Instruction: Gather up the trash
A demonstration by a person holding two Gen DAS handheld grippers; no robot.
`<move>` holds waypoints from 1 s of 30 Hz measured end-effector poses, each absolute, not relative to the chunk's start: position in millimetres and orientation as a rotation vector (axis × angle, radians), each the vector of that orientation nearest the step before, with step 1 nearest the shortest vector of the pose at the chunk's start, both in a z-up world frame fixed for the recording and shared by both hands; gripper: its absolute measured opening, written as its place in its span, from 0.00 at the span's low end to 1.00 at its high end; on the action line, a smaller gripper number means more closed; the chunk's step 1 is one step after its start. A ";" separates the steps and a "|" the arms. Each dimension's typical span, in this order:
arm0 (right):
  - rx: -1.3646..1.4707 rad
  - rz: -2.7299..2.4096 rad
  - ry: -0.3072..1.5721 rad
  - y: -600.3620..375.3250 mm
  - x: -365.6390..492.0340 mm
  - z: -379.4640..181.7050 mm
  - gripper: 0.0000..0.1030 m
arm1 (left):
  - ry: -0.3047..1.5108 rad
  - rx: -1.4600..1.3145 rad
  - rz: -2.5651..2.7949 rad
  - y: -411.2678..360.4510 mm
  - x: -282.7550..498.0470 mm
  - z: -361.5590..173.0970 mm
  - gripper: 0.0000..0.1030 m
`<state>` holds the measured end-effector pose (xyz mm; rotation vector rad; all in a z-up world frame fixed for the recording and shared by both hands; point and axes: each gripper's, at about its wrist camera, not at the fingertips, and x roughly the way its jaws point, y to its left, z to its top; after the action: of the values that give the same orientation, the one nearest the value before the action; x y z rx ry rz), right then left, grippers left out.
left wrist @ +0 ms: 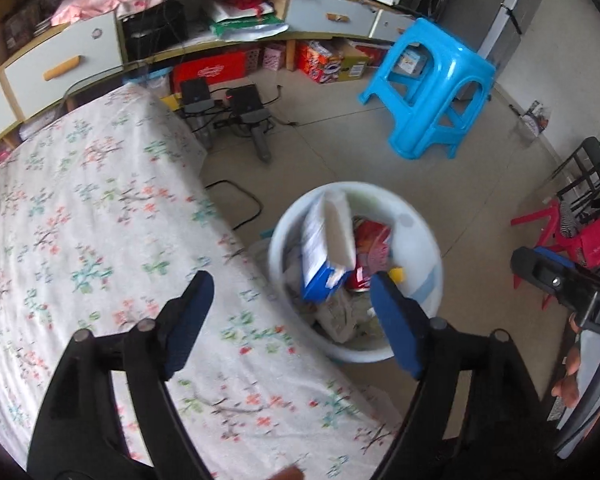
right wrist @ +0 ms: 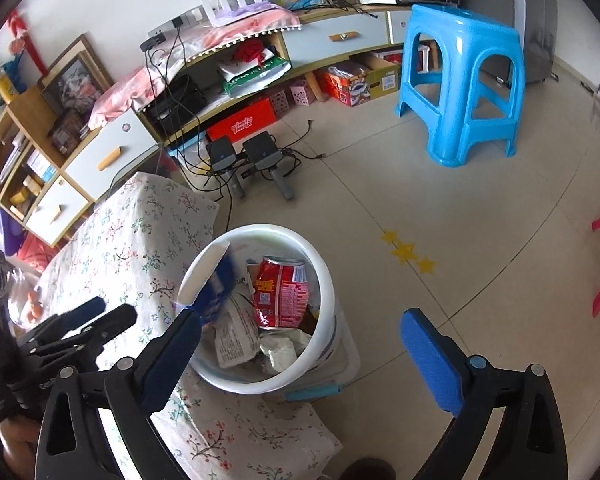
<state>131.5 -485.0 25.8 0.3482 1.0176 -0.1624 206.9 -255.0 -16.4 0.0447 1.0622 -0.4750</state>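
Pale tiled floor (right wrist: 440, 216) runs back to a long low cabinet (right wrist: 228, 92) crowded with boxes, cables and bags, with a blue plastic stool (right wrist: 462, 80) standing well out from it and three yellow star stickers (right wrist: 408, 251) stuck on the tiles. Nearer, a table (left wrist: 80, 220) under a floral cloth fills the left of both views; the part of its top that shows carries no litter that I can make out.

Just beside the table's edge, on the floor, sits the white trash bin (right wrist: 324, 280). It already holds a blue-and-white carton (left wrist: 326, 244) leaning up past the rim, a crushed red can (right wrist: 282, 290), and crumpled wrappers (right wrist: 236, 332) underneath. Judging by that, most of the collecting looks done; whether anything remains elsewhere cannot be told.

Both tools are empty. The left tool (left wrist: 292, 320) hangs over the table edge with its jaws spread wide, and the right tool (right wrist: 300, 356) hovers above the bin, jaws likewise apart.
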 end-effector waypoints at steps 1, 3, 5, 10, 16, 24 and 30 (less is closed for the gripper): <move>0.346 -0.160 1.018 -483.6 132.1 25.6 0.98 | 1.062 0.048 -0.457 -249.7 206.0 -15.8 0.81; 0.342 -0.147 1.021 -477.7 133.7 25.8 0.98 | 1.060 0.055 -0.422 -237.1 202.7 -15.0 0.83; 0.331 -0.122 1.022 -468.4 136.1 26.6 0.98 | 1.049 0.061 -0.374 -222.4 197.3 -13.5 0.87; 0.282 -0.062 1.027 -438.0 135.8 27.3 0.98 | 1.009 0.045 -0.294 -182.2 178.9 -4.8 0.98; 0.183 0.027 1.009 -391.2 120.7 34.5 0.99 | 0.951 0.049 -0.203 -138.4 150.1 5.6 0.99; 0.070 0.084 0.946 -336.4 82.0 44.0 0.99 | 0.898 0.050 -0.119 -94.7 104.5 7.6 0.99; 0.033 0.075 0.895 -308.7 54.7 39.6 0.99 | 0.883 0.008 -0.073 -79.0 70.9 4.3 0.99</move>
<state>54.7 -308.7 39.6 0.0328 0.8955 0.0747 70.9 -79.0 4.3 0.0080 0.8825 -0.0731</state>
